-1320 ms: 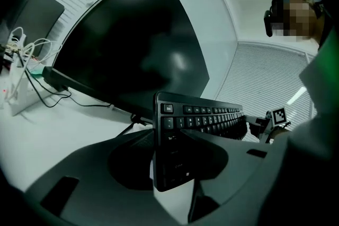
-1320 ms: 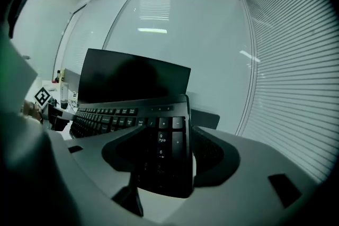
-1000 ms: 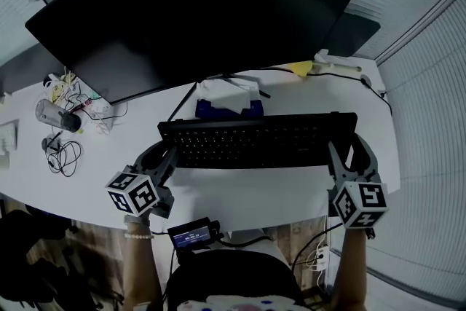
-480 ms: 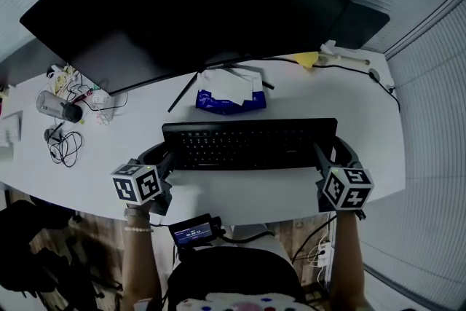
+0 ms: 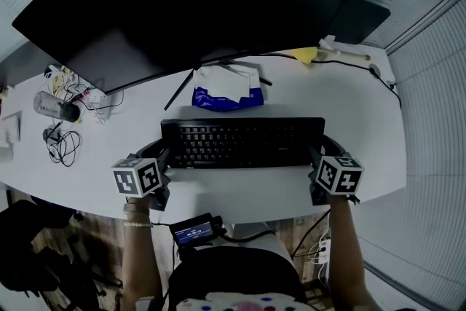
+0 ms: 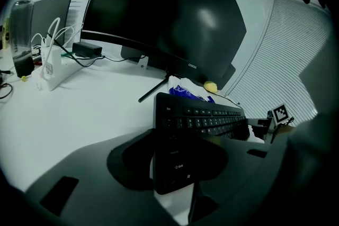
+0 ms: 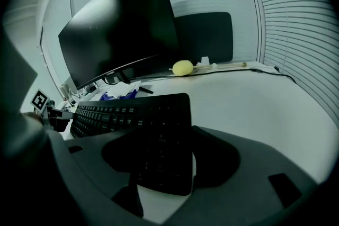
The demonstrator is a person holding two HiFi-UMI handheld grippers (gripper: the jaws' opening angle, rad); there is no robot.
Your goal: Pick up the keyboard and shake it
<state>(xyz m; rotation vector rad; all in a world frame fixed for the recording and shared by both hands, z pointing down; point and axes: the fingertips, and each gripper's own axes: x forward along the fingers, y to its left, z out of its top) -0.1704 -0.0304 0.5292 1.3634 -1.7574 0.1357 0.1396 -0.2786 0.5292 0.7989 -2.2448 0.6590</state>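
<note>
Left claw [image 5: 163, 159] is clamped on the left end of the keyboard [image 5: 242, 143], right claw [image 5: 318, 156] on its right end, jaws part-open around the board. The keyboard sits level, low at the near side of the table [image 5: 357, 120] — contact unclear. Beyond it are a blue packet [image 5: 226, 95] and the monitor [image 5: 189, 4].

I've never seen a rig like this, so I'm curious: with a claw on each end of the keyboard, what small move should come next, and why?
Probably raise both ends together a little. The left claw and right claw each clamp an end of the black keyboard, which lies level and low over the white desk; a shake likely needs room.
</note>
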